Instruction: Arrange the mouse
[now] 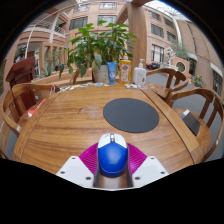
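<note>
The tabletop [70, 120] is planked wood with a warm, lightly glossy varnish and visible grain. The round mouse mat [131, 115] looks matt and dark, like cloth or rubber. The mouse [112, 156] held in the claw [112, 160] has a smooth blue plastic shell with a soft sheen. The chairs [20, 100] are polished wood too.

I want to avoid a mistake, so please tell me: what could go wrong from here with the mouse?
1. The tongs seem shut on the blue mouse by its smooth, rounded sides; it could slip out before it reaches the round black mouse pad.
2. The pad lies beyond the fingers and a little to one side; a straight move ahead might set the mouse on the bare wooden table instead.
</note>
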